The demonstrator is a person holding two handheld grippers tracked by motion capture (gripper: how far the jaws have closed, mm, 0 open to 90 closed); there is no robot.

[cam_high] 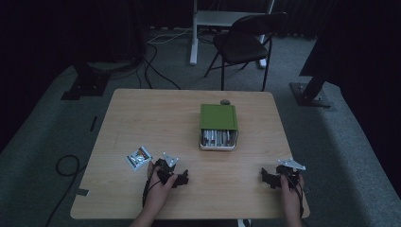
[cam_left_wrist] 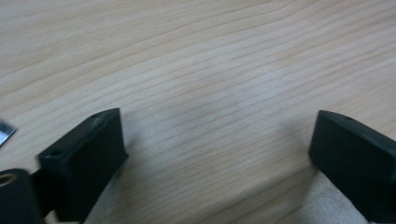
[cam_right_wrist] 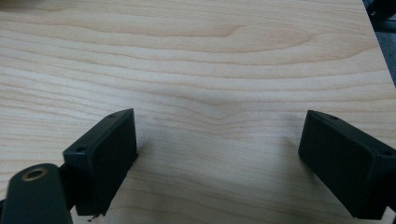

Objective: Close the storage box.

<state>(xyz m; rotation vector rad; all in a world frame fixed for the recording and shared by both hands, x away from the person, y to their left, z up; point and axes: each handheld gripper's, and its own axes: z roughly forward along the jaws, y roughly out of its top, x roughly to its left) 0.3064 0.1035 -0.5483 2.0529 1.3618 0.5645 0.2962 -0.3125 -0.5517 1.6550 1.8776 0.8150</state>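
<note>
My left fingers (cam_high: pixel 182 178) gape wide and empty over bare bench (cam_high: pixel 142 113), the small foil packet (cam_high: pixel 138 157) lying flat just behind-left of them, nearer than to my right fingers (cam_high: pixel 268 178), equally spread and empty.

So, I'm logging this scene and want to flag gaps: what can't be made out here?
- Packet, high view: print too small and dim to read.
- Green box, high view: lid hides most of its contents.
- Small grey thing behind the box: too small to identify.
- Packet corner, left gripper view: cut by the edge.
</note>
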